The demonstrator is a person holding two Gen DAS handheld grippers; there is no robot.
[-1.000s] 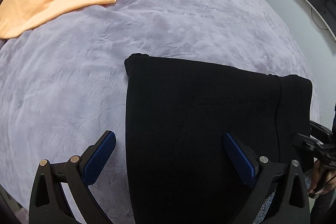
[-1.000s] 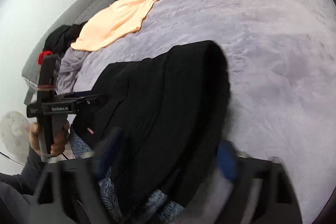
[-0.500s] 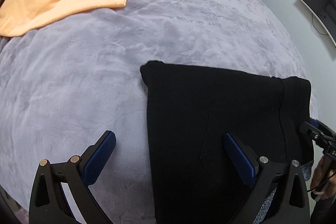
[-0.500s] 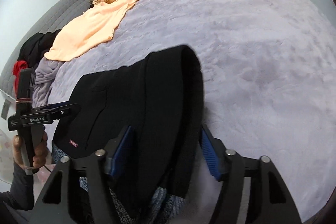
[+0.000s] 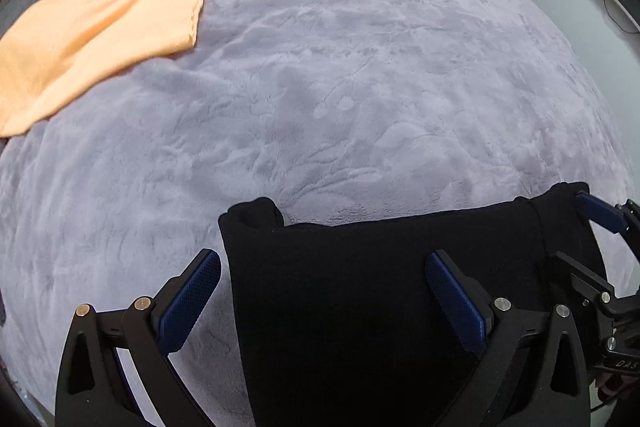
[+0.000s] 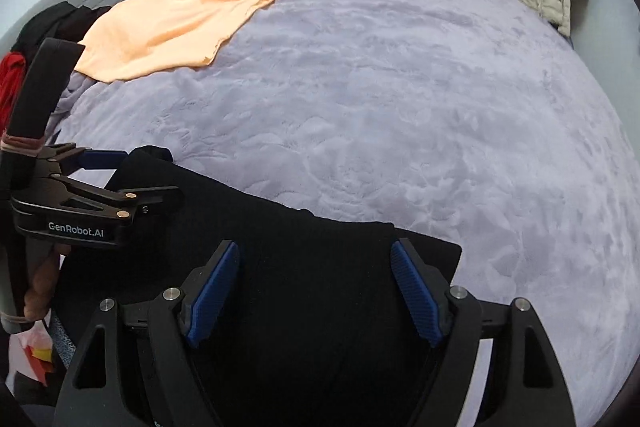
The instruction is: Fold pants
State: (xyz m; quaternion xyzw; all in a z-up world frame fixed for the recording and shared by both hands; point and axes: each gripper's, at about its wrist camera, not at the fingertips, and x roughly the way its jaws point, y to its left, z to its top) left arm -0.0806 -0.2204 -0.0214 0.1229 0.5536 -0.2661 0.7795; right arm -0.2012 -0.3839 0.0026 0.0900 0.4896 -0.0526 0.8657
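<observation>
The right claw (image 6: 316,287), jaws just spread and gripping nothing, hangs over the folded black pants (image 6: 312,267) on the bed (image 6: 400,107); the left claw (image 5: 320,291) gapes too, pants beneath it.

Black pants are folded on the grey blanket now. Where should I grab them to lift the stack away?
Take the folded black pants at the two near corners, coming from the near edge with each gripper. The stack lies flat, and both open grippers, left and right, already hang above it.
</observation>
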